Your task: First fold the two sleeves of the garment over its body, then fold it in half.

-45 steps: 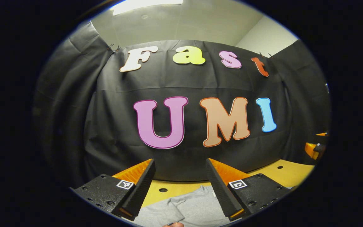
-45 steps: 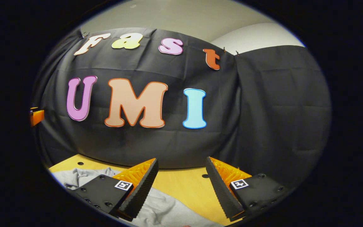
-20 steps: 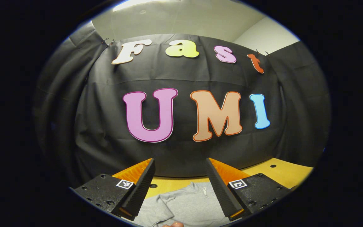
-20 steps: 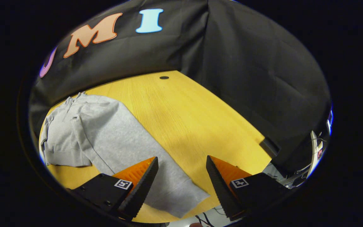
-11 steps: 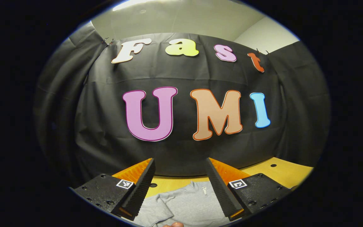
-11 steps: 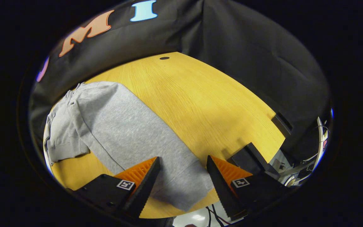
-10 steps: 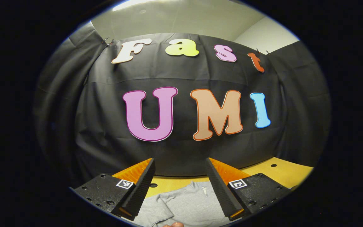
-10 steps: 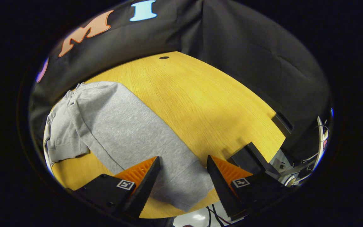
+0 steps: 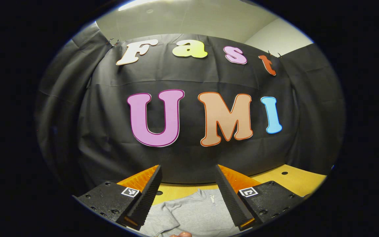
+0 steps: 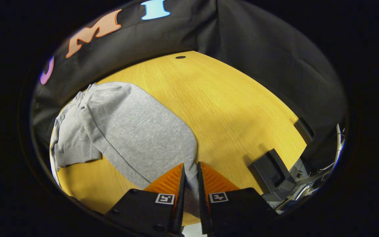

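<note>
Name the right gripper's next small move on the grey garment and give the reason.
Probably lift and carry the pinched sleeve across the garment's body. The right gripper is shut on the sleeve's end near the table edge, and that sleeve still lies stretched out, unfolded.

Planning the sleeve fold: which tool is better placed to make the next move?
Right. The right tool is shut on the grey garment's sleeve end, ready to carry it over the body. The left tool hangs open above the garment, gripping nothing.
</note>
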